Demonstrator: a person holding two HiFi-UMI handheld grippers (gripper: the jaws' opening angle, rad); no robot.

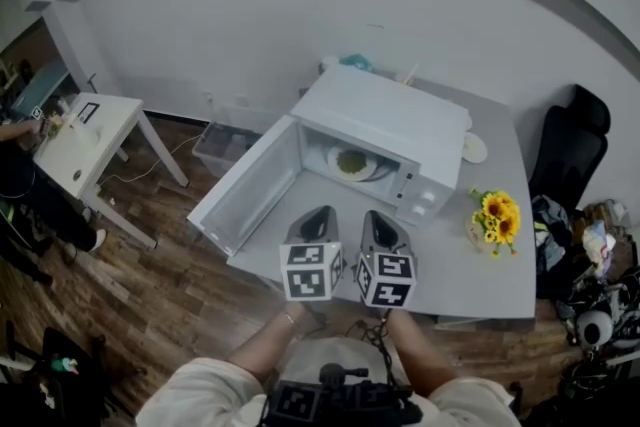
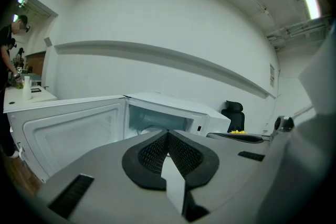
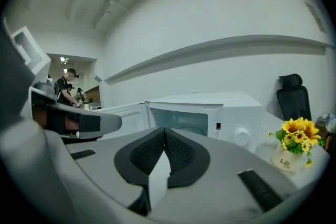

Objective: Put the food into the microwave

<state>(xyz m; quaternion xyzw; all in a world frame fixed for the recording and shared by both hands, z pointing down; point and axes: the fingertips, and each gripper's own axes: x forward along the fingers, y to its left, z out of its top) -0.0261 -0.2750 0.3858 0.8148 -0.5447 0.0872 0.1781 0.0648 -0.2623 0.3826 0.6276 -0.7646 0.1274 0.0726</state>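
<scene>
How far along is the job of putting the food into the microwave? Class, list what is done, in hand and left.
Done: the plate of food sits inside the microwave. In hand: nothing; the left claw and right claw are both shut and empty, held in front of the cavity. Left: probably only closing the door, which stands wide open.

My left gripper (image 2: 168, 138) is closed, its dark ribbed pads (image 2: 151, 153) pressed together with nothing between them. My right gripper (image 3: 164, 135) is closed the same way, and empty too. I hold both side by side in front of me, near each other but apart, pointing forward and slightly down, marker cubes (image 1: 310, 270) towards me, forearms (image 1: 268, 343) reaching out
</scene>
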